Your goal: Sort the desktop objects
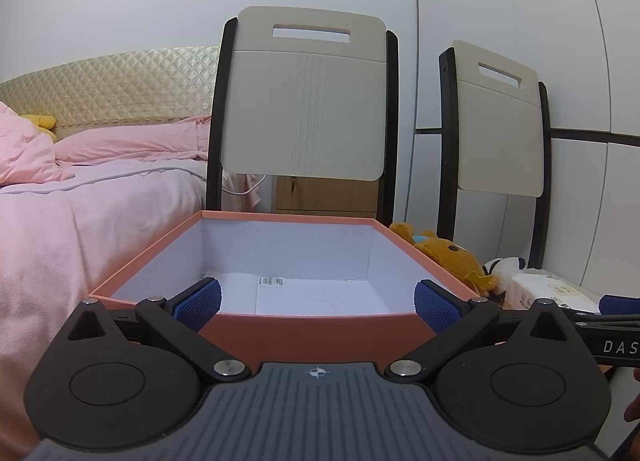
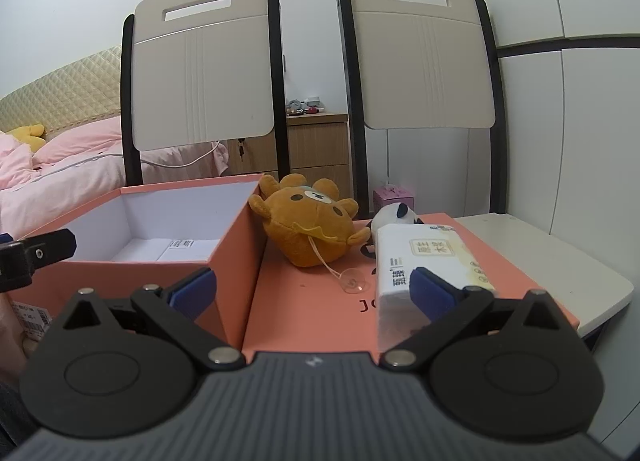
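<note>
Tissue pack (image 2: 424, 261) beside right tool (image 2: 312, 293)

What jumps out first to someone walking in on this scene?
Probably the big open salmon-pink box, white inside and nearly empty. Right beside it, on the flat pink lid, sits an orange-brown plush bear, with a pack of tissues lying next to it. Behind them stand two cream chair backs, and a pink bed lies off to the left.

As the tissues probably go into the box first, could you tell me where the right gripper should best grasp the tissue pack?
Probably across the tissue pack mid-body, pinching its long flat sides from the near end: the right gripper is open and already facing it.
</note>
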`<state>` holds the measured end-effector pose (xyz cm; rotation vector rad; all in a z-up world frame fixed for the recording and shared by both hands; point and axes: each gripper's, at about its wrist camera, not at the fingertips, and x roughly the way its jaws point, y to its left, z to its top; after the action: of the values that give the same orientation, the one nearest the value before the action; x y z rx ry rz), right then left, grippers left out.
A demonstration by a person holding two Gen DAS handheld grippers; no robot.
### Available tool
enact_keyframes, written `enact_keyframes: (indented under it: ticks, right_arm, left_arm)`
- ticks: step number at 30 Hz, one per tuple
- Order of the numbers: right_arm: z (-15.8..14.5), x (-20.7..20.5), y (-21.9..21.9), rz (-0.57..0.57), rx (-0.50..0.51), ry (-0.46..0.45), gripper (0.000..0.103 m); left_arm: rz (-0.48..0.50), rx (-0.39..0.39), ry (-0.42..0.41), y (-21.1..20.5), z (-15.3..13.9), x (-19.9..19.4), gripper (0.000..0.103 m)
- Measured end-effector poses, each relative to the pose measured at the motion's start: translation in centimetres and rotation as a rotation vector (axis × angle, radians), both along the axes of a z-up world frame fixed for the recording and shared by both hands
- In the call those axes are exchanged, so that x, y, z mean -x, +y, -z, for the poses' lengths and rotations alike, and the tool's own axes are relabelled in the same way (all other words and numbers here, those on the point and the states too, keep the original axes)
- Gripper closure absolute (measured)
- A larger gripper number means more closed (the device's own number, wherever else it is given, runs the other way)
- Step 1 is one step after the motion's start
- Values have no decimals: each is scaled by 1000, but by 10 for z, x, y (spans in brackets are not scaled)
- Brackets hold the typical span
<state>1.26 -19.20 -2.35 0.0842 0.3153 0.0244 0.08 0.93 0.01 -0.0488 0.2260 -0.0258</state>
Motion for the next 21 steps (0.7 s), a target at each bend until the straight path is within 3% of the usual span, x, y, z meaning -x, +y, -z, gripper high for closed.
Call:
enact_keyframes:
  ticks: [21]
  right_arm:
    - [2,4,3,-19,-8,-1,0]
  left_arm:
    - [27,11,-36,8,-1,3,0]
